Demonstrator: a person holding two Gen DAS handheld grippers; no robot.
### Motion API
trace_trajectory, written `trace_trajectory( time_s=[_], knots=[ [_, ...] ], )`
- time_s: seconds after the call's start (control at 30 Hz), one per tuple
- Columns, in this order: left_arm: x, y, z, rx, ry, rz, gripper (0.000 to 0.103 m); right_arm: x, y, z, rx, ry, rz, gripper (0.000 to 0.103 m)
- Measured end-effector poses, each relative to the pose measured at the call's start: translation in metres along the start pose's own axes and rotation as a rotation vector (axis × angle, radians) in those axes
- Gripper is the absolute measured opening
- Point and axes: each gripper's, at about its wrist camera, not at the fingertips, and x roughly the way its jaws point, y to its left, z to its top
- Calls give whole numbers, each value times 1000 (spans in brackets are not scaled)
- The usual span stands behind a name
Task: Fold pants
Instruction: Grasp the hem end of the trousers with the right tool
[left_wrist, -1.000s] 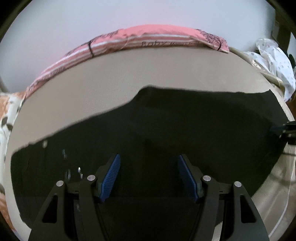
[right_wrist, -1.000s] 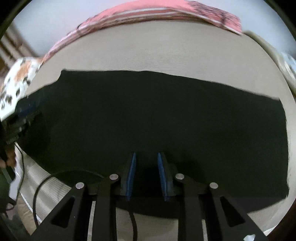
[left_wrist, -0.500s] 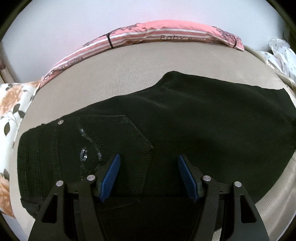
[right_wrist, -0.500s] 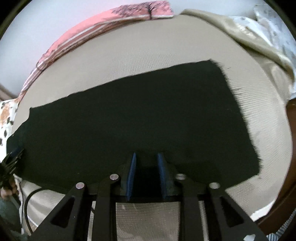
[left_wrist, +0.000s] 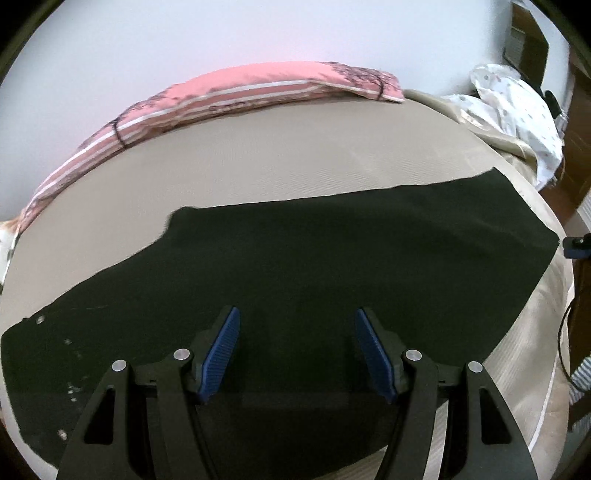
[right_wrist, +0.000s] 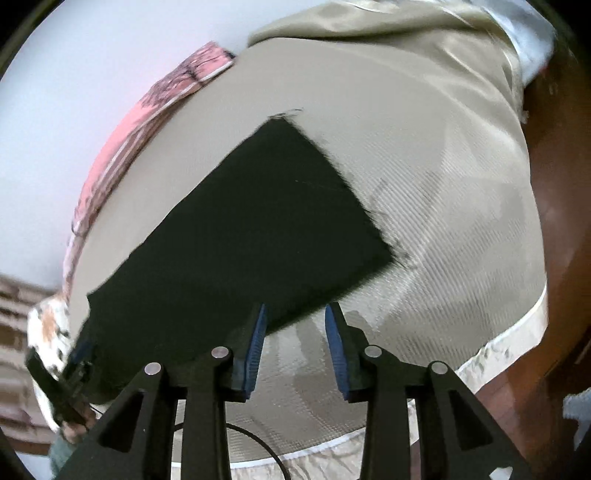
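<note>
Black pants (left_wrist: 332, 266) lie flat along the beige bed, waist end at the left with small studs, leg end at the right. My left gripper (left_wrist: 295, 350) is open and empty, hovering over the pants' near edge. In the right wrist view the pants (right_wrist: 240, 229) show their frayed leg hem. My right gripper (right_wrist: 293, 347) is open with a narrow gap, empty, just above the near edge of the leg end. The right gripper's tip (left_wrist: 576, 247) shows at the right edge of the left wrist view.
A pink striped pillow (left_wrist: 240, 96) lies along the far edge of the bed (left_wrist: 295, 155) against the wall. White spotted cloth (left_wrist: 517, 110) and a tan blanket (right_wrist: 406, 48) are heaped at the far right. Wooden floor (right_wrist: 561, 258) lies to the right. A cable (right_wrist: 258, 443) runs below my right gripper.
My left gripper has turned right, away from the waist pocket. My right gripper has moved right to the leg hem and opened a little wider.
</note>
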Motion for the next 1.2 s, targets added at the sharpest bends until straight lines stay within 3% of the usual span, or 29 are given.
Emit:
trace_trajectory(
  time_s=[0.1,0.23,0.57,0.63,0.67,0.8,0.9,1.03,1.2],
  knots=[
    [9,-12,2,16,38,-46,66,6,-18,3,73,7,49,32],
    [17,-26,-3,42,70,-49,66,12,-35,4,162,-4,101,33],
    [25,-27,-17,5,85,-13,71,24,-35,26,179,-140,141,35],
    [26,-25,-18,-10,81,-14,72,26,-35,28,184,-148,142,25],
    [27,-25,-18,-11,79,-14,73,29,-34,29,178,-137,142,13],
    [24,-20,-15,-37,88,-37,73,29,-25,33,187,-132,156,9],
    [16,-2,-10,-105,83,-59,73,20,-1,37,156,-136,189,9],
    [-8,32,-2,-204,55,-32,73,18,53,42,74,-103,250,9],
    [-42,74,-8,-312,1,-13,73,34,152,42,-105,-31,338,9]
  ],
)
